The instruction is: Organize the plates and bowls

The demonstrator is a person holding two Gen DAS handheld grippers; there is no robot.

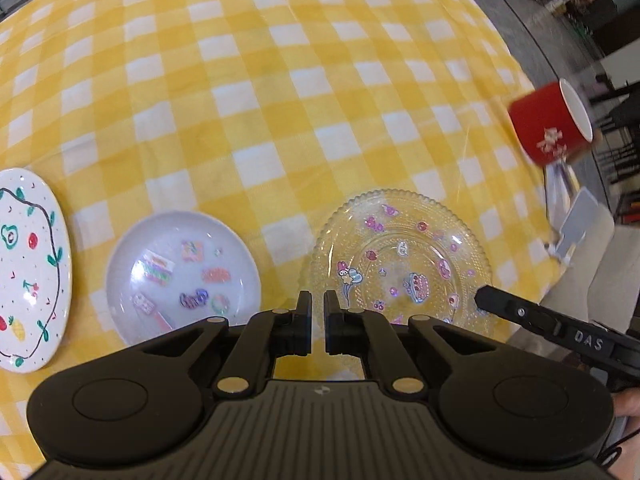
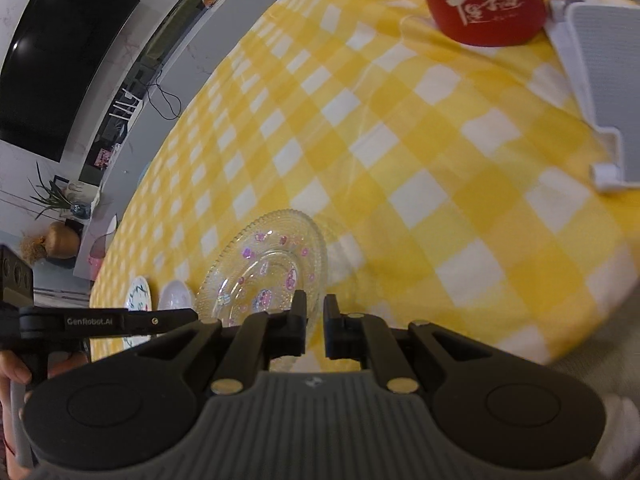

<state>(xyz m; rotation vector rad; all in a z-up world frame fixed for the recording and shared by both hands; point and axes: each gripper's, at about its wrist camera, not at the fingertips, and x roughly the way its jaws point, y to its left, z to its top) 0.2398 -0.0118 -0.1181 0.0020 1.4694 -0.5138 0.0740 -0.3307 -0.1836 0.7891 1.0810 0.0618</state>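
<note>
I am looking down both tools at a tabletop (image 1: 280, 92) covered in yellow and white check cloth. The left tool (image 1: 317, 320) has its jaws pressed nearly together with nothing between them, hanging above the near edge of the tabletop. The right tool (image 2: 316, 326) is likewise almost closed and empty; in the left view its black finger comes in from 4 o'clock with its tip over the rim of the clear glass plate (image 1: 400, 256).

Three dishes sit in a row. The glass plate, beaded and dotted with stickers, lies at 5 o'clock of the left view. The small white bowl (image 1: 182, 276) with stickers is just beside it, at 7 o'clock. The painted white plate (image 1: 28, 268) is at 9 o'clock, partly cut off. A red mug (image 1: 550, 124) stands well apart at 3 o'clock, next to a white stand (image 2: 600, 88).

My worry: the glass plate is thin and slippery, so a closed tip could push it into the bowl, or a shallow pinch on its rim could let it slide out.

The left tool points steeply down; the right one slants lower and forward. A hand (image 2: 14, 372) shows on the left grip.
</note>
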